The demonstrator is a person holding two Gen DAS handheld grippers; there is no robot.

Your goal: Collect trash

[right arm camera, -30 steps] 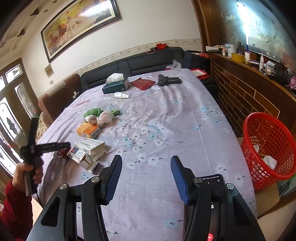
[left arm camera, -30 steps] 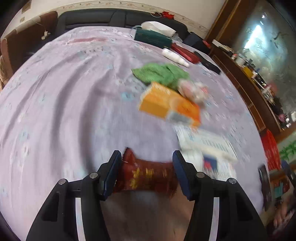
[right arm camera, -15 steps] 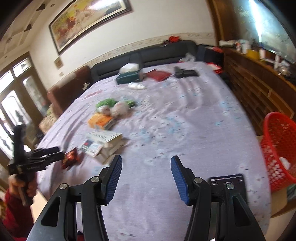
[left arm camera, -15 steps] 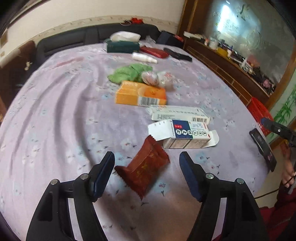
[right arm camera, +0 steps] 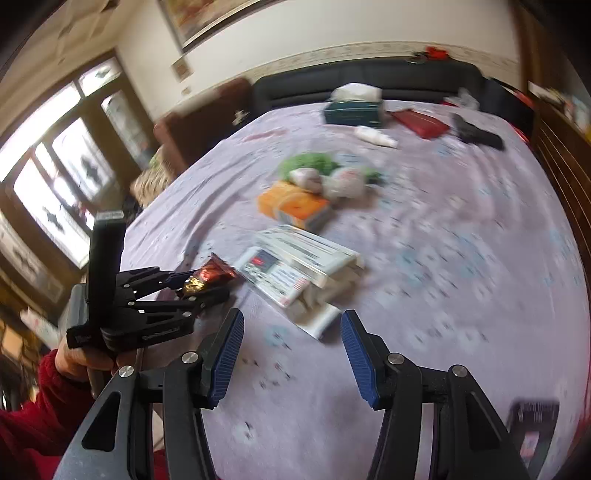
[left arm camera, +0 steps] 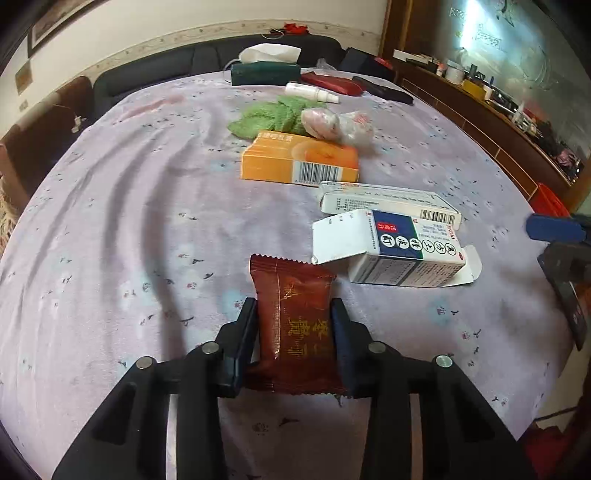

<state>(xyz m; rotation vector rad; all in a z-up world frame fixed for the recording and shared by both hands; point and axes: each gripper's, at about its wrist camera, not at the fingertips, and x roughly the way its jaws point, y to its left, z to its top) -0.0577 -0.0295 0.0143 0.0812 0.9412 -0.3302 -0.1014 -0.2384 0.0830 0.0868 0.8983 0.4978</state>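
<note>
You've got a lilac floral cloth (left arm camera: 122, 206) over the worktop. At the far end sits a green tissue box (left arm camera: 264, 72), with a white bottle (left arm camera: 310, 92), a red pouch (left arm camera: 330, 82) and a black case (left arm camera: 382, 90) near it. A dark sofa (left arm camera: 155, 70) runs behind, with a framed painting (right arm camera: 207, 14) above.

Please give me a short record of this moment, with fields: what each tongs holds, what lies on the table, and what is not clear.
left tongs: shut on the dark red snack packet
right tongs: open, holding nothing
table: covered with a lilac flowered cloth
loose items: orange box, two white boxes, green cloth, crumpled plastic bag
far end: tissue box, white bottle
unclear: whether the packet touches the cloth
</note>
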